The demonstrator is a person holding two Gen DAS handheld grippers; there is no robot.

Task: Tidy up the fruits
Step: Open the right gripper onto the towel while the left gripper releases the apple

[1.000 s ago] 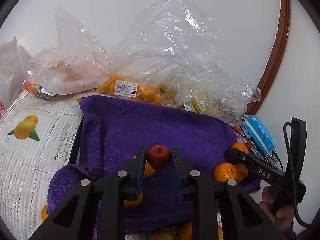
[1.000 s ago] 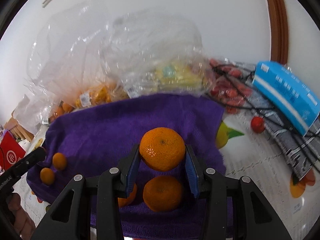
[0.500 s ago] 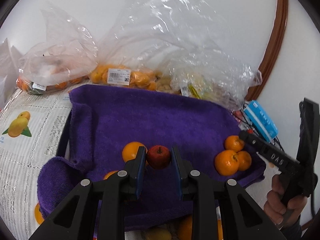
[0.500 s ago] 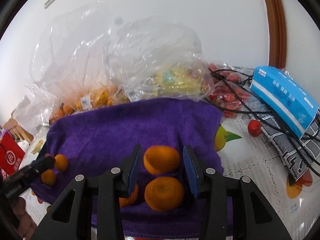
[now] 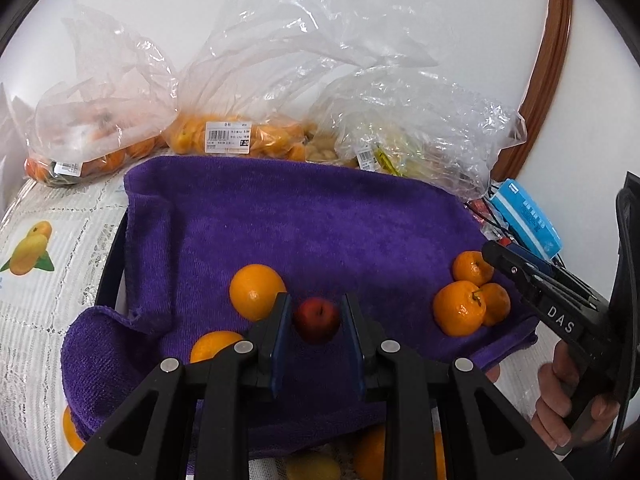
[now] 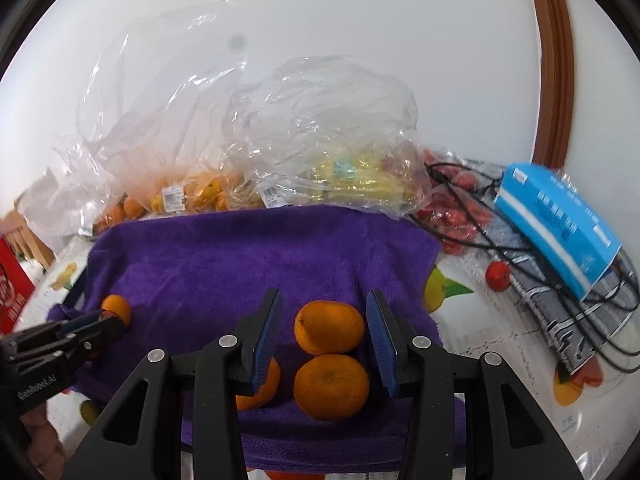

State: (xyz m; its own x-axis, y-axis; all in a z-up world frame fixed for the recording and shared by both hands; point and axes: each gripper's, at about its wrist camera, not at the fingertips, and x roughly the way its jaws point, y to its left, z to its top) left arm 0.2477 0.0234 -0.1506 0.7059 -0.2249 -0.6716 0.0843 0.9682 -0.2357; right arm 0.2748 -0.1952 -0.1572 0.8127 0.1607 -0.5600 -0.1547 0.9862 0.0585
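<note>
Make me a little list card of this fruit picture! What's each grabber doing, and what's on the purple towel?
left gripper: shut on a small red apple
right gripper: open, an orange between its fingers, gaps on both sides
towel: purple, with loose oranges in two groups
right group: three oranges touching
bags: clear plastic, fruit inside, behind the towel
blue box: right of the towel
</note>
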